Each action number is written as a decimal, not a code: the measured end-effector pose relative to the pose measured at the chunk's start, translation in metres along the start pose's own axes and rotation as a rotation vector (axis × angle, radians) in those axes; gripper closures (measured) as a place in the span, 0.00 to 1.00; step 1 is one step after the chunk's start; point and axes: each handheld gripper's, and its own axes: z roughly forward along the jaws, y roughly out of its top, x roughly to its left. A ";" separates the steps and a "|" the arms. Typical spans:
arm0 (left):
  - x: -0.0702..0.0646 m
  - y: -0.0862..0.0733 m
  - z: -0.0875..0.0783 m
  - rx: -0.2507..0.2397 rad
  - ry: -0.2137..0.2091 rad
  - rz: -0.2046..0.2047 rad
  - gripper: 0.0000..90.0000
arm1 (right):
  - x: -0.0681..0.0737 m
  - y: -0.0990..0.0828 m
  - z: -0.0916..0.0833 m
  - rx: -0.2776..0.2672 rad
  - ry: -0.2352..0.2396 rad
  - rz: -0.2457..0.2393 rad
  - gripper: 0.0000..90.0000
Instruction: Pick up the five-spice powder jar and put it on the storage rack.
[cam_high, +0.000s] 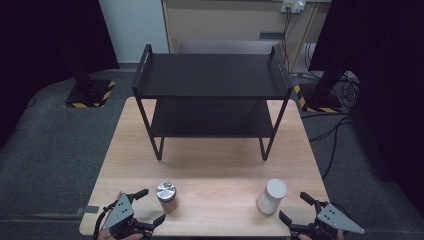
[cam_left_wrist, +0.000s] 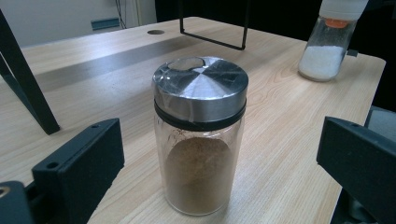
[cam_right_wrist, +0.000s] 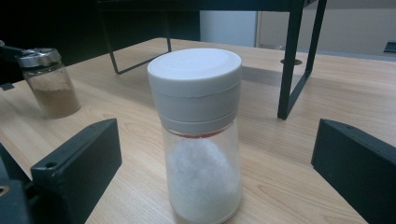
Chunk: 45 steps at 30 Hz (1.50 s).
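Observation:
A glass jar of brown powder with a shiny metal lid (cam_high: 167, 196) (cam_left_wrist: 200, 135) stands upright at the table's front left. My left gripper (cam_high: 150, 206) (cam_left_wrist: 219, 163) is open, its jaws apart on either side of the jar without touching it. A glass jar of white powder with a white lid (cam_high: 272, 196) (cam_right_wrist: 201, 135) stands upright at the front right. My right gripper (cam_high: 296, 209) (cam_right_wrist: 217, 163) is open around it in the same way, not touching. Each jar also shows far off in the other gripper's view: the white jar (cam_left_wrist: 332, 42), the brown jar (cam_right_wrist: 49, 84).
A black two-shelf metal rack (cam_high: 212, 75) stands at the back of the wooden table (cam_high: 215, 165), both shelves bare. Its legs (cam_right_wrist: 292, 60) rise behind the jars. Dark stands and cables sit on the floor beyond the table.

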 end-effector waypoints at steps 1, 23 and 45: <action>0.000 0.000 0.000 -0.001 0.001 -0.001 0.00 | 0.000 0.000 0.000 -0.001 -0.001 0.001 0.02; 0.001 -0.001 0.000 0.005 0.013 -0.004 0.00 | 0.002 0.000 0.000 0.002 0.002 0.003 0.02; 0.008 0.007 0.020 0.038 -0.012 0.001 0.00 | 0.001 -0.001 -0.003 -0.002 -0.006 0.014 0.02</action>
